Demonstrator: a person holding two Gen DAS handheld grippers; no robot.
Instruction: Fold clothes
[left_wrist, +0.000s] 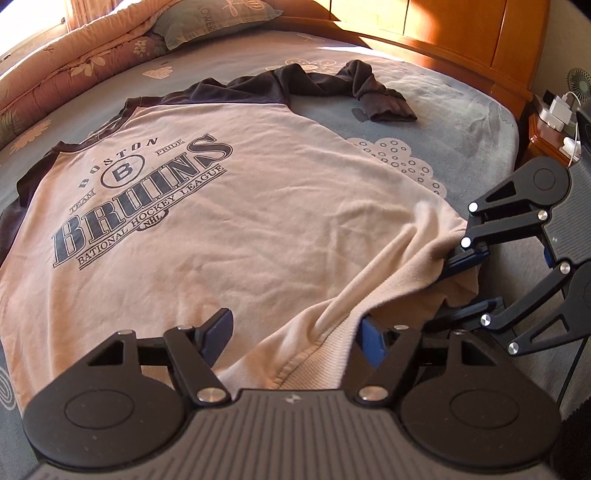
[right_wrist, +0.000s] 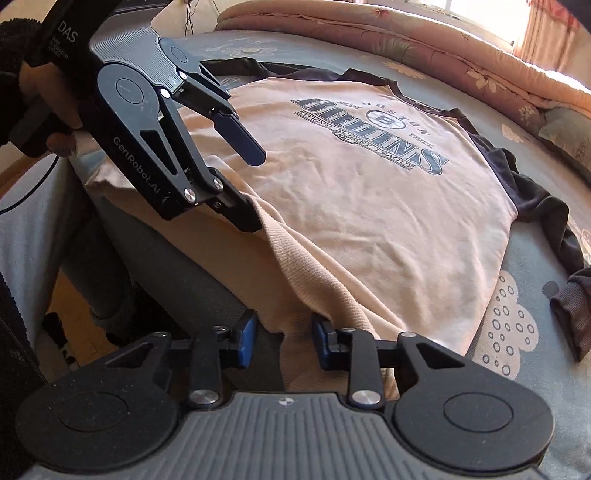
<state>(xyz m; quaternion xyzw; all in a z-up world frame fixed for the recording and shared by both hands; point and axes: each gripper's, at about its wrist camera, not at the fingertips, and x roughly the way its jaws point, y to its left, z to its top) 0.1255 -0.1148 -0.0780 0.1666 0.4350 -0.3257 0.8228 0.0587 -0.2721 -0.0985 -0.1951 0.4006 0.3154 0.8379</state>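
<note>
Lying flat on the bed w/ its long axis running away from both tools, the shirt is being worked at its near hem: right tool straddling the corner, grip unclear, left tool released.

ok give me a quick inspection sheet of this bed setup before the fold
surface: grey patterned bed sheet, a little wrinkled
job's things: cream shirt with dark sleeves lies print up; one sleeve is crumpled beyond it, and the near hem is bunched and lifted
clutter: folded quilt and pillow along the far edge of the bed
grippers: left gripper open wide around the hem; right gripper partly apart around the shirt's corner, one pad looks clear of the cloth
cables: white charger with its cord on the nightstand; a thin black cord beside the bed
surroundings: wooden headboard, sunlit curtain behind the quilt
</note>
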